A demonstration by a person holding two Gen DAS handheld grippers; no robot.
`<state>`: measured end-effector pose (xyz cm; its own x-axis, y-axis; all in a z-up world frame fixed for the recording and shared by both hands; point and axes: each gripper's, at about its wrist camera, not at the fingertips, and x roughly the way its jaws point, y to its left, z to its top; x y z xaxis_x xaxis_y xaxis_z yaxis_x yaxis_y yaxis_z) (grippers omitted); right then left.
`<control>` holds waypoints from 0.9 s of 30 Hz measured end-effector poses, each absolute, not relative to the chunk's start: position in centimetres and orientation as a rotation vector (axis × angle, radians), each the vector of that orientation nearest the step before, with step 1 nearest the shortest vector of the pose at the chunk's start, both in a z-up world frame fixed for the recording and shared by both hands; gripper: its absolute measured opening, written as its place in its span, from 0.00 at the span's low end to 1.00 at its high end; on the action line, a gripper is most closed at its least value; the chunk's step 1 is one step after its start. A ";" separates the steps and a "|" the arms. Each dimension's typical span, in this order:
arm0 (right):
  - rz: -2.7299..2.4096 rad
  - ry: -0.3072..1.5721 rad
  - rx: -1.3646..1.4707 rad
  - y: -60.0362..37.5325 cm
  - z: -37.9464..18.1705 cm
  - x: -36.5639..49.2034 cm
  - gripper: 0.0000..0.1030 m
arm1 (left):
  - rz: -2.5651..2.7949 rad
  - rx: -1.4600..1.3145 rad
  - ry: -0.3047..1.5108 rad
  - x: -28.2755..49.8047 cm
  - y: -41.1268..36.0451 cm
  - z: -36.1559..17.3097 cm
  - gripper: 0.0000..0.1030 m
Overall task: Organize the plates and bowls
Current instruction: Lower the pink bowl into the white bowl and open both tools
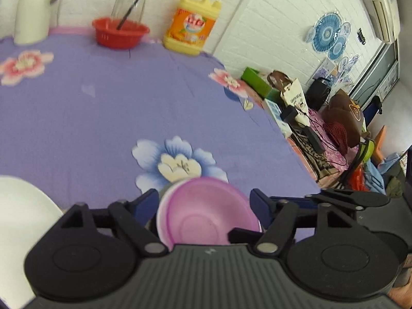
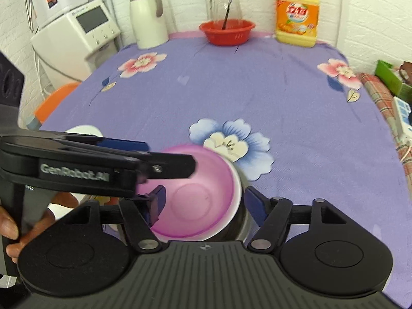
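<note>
A pink bowl [image 2: 198,190] with a white outer rim sits tilted on a dark metal bowl [image 2: 242,221] on the purple flowered tablecloth [image 2: 231,90]. My right gripper [image 2: 203,200] is open, its blue-padded fingers on either side of the bowls. My left gripper [image 1: 203,200] is open too, straddling the pink bowl [image 1: 206,211]; its body crosses the right wrist view [image 2: 103,164] over the bowl's left rim. A white plate [image 1: 23,221] lies at the left, also seen in the right wrist view [image 2: 82,130].
At the table's far edge stand a red basket [image 2: 226,32] with a glass jug [image 2: 222,0], a yellow detergent bottle [image 2: 296,13] and a white thermos [image 2: 148,15]. A white appliance [image 2: 77,33] is left of the table, clutter [image 1: 322,118] right of it.
</note>
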<state>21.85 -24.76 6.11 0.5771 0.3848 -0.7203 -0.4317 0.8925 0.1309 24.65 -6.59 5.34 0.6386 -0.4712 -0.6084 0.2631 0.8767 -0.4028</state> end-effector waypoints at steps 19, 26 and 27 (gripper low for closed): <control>0.255 0.613 0.272 -27.2 0.6 18.7 1.00 | -0.251 -0.262 0.680 21.7 -5.0 3.3 0.72; 0.216 0.644 0.138 -25.8 -0.1 19.4 1.00 | -0.308 -0.243 0.734 23.3 -4.8 2.3 0.72; 0.219 0.648 0.130 -25.7 -0.2 19.5 1.00 | -0.312 -0.221 0.745 23.6 -4.8 2.3 0.72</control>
<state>19.46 -25.71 -0.20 0.7754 0.2420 -0.5832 -0.1611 0.9689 0.1879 23.57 -4.81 2.26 0.6921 -0.3543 -0.6288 0.1990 0.9312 -0.3055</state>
